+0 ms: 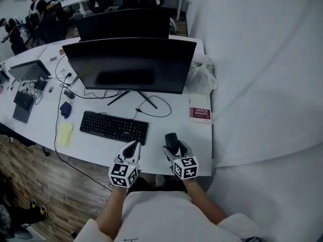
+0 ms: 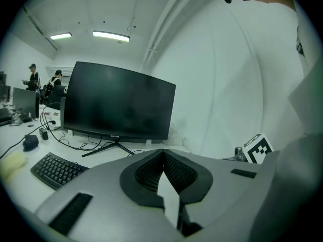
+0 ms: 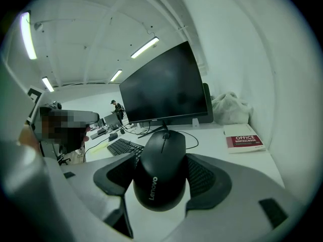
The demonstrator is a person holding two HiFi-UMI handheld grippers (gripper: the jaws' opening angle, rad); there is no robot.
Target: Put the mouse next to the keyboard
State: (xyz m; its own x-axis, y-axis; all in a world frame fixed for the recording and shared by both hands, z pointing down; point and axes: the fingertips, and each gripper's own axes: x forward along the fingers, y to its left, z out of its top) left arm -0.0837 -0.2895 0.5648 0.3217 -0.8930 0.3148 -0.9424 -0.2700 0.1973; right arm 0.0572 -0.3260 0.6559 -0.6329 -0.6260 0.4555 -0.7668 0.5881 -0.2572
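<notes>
In right gripper [image 3: 161, 160], black corded Lenovo mouse [image 3: 158, 180]

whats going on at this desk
A person at a white desk holds a gripper in each hand. The right gripper has its jaws shut on the sides of a black mouse, near the desk's front edge and to the right of the black keyboard, with a gap between them. The left gripper is empty, jaws together, hovering by the keyboard's right end. Whether the mouse is lifted off the desk is not clear.
</notes>
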